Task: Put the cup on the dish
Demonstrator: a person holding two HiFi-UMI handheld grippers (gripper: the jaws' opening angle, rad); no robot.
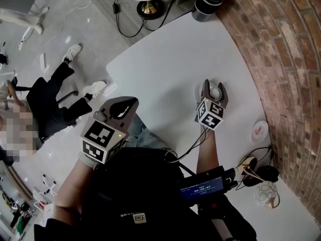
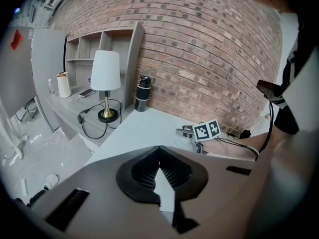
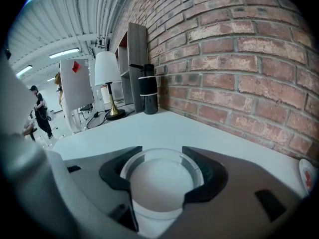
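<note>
The task is at its grasping stage. The cup (image 3: 160, 185) is not on the dish (image 1: 260, 129) yet. The right hand-held gripper (image 1: 214, 87) has its two jaws closed round the white cup, one dark pad pressing on each side of the rim, so the grasp looks made. I cannot tell whether the cup is already lifted off the white surface (image 1: 165, 69) or stands on it.

The dish, small and white with a red mark, lies empty by the surface's edge next to the brick wall (image 1: 291, 49). It is to the right of the held cup and nearer the person, apart from it. What remains, as I judge it, is to carry the cup over, set it down on the dish and let go.

The left hand-held gripper (image 2: 159, 148) hangs off the near-left edge of the surface, jaws together at the tips and holding nothing.
</note>
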